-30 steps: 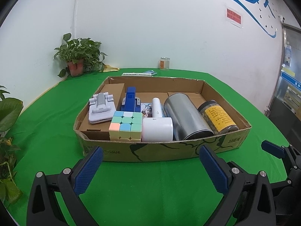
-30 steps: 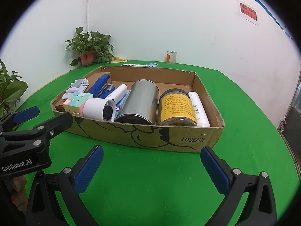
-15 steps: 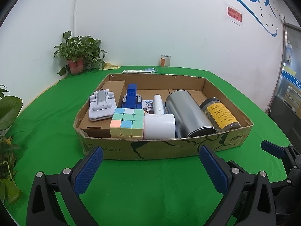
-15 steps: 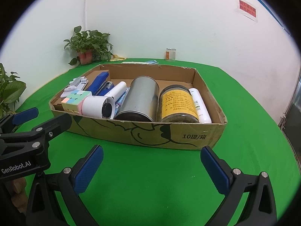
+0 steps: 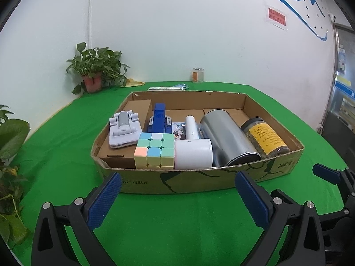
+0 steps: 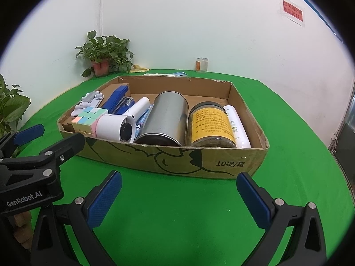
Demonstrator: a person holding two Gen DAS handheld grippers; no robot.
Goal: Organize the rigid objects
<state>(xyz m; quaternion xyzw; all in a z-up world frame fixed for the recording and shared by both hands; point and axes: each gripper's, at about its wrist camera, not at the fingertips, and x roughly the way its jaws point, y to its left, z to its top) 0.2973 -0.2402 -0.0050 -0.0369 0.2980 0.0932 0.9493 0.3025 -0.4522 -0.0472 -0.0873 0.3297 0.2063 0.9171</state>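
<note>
A shallow cardboard box (image 5: 195, 180) (image 6: 177, 159) stands on the green table. In it lie a pastel puzzle cube (image 5: 155, 153) (image 6: 88, 119), a white cylindrical device (image 5: 193, 155) (image 6: 115, 128), a steel can (image 5: 226, 139) (image 6: 166, 117), a yellow-labelled jar (image 5: 264, 137) (image 6: 210, 126), a blue stapler (image 5: 158, 120) (image 6: 117, 98), a pale folding stand (image 5: 124, 128) (image 6: 88, 100) and a white tube (image 6: 236, 126). My left gripper (image 5: 177, 199) and right gripper (image 6: 178, 199) are both open and empty, just short of the box's near wall.
A potted plant (image 5: 95, 75) stands in the far left corner, more leaves (image 5: 8, 155) at the left edge. A small glass jar (image 5: 197, 74) and flat packets (image 5: 168, 87) lie by the back wall. The other gripper shows at each view's side (image 6: 33, 166).
Both grippers have crept slightly closer to the box and a little higher. Nothing in the box has moved; both stay open.
</note>
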